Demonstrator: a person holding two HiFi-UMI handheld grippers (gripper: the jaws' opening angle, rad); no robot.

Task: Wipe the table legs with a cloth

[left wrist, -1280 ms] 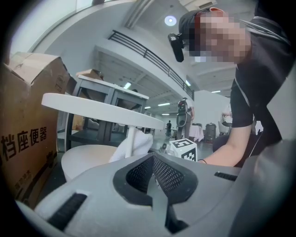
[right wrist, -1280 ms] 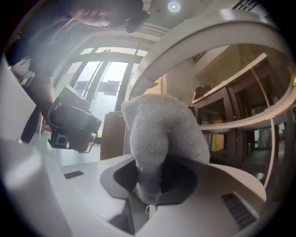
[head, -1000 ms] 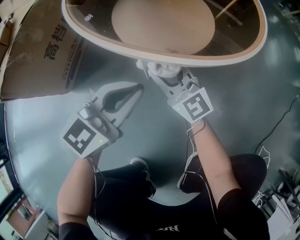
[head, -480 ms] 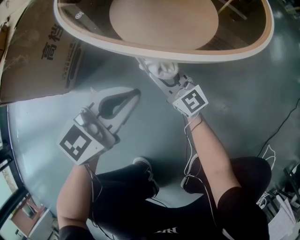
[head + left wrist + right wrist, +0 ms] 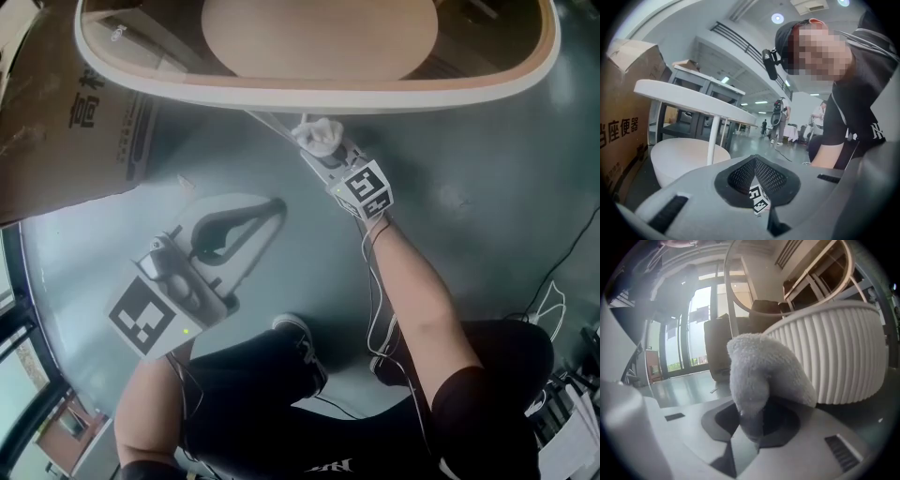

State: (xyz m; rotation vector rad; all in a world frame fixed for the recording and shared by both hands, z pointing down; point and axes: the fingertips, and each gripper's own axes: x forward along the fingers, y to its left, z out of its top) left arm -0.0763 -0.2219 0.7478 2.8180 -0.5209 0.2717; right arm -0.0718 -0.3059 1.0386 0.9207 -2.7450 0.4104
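The left gripper [image 5: 270, 208] hangs clenched and empty at seven o'clock of the cloth [image 5: 317, 133], which the nearer right gripper [image 5: 322, 152] clamps beside the table leg [image 5: 272, 123], slanting towards ten o'clock.

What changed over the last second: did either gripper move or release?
The right gripper, shut on the white cloth throughout, pushed farther from the person toward the table rim. The left gripper drew back toward the person, shut and empty as before. Nothing released.
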